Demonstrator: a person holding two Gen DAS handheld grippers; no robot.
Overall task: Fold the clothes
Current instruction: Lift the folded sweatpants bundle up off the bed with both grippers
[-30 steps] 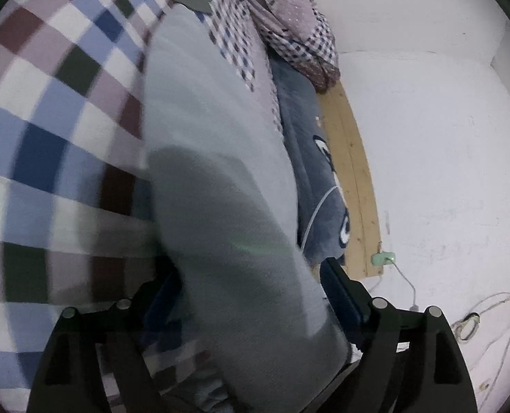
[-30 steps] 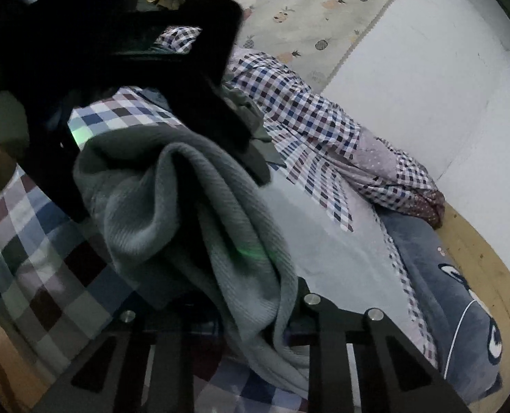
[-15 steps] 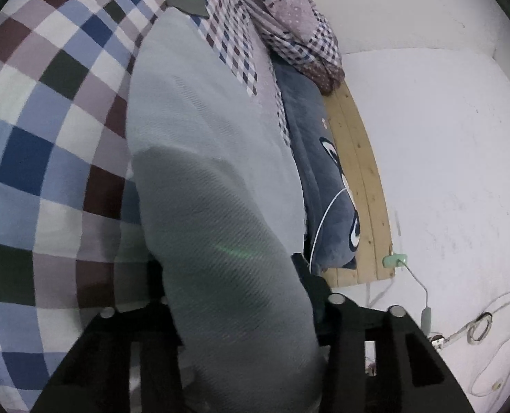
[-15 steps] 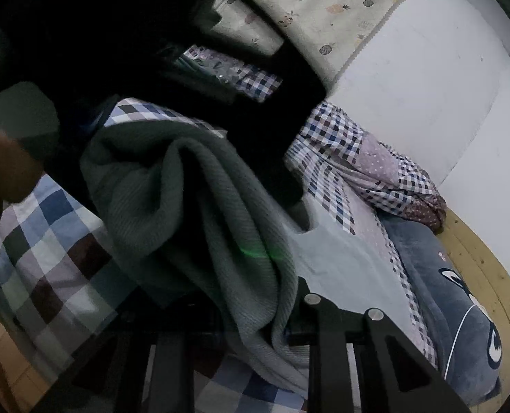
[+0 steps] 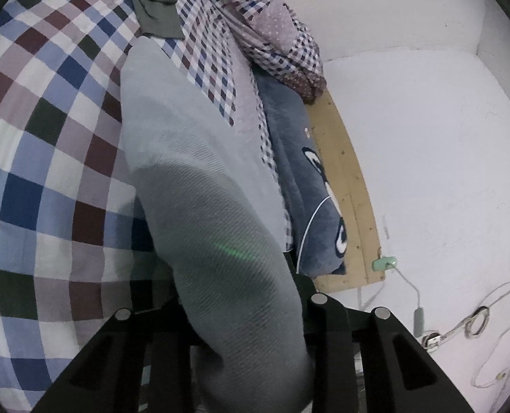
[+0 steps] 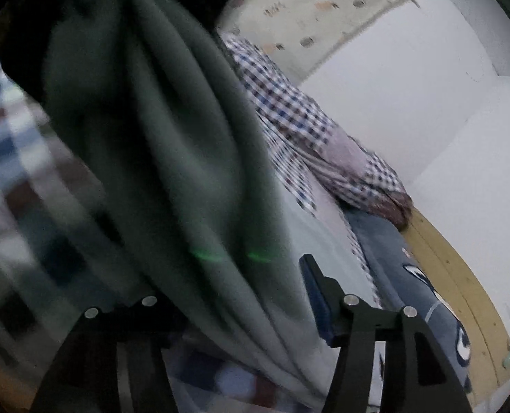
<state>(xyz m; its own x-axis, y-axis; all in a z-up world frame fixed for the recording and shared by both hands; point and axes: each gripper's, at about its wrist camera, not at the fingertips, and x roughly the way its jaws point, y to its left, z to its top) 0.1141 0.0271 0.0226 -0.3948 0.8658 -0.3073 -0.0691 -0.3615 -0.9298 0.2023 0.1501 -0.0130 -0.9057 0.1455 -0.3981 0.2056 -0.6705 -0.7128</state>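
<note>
I am pinching the grey knit sweater [image 5: 199,186] in my left tool [image 5: 241,296], angled down over the checkered bed [image 5: 31,144]; my right tool [image 6: 241,285] is gaping wide around its hanging folds.

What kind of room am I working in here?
Most likely a bedroom: a checked bedsheet covers a bed with a wooden bed frame, and a gingham quilt is bunched against the white wall.

Left gripper [image 5: 241,296] clamped on a grey knit garment [image 5: 199,186], which stretches away across the checked bedspread [image 5: 41,158]. A small-check quilt [image 5: 241,24] and blue cartoon pillow [image 5: 303,186] lie along the bed's right edge beside its wooden rail [image 5: 347,186].
</note>
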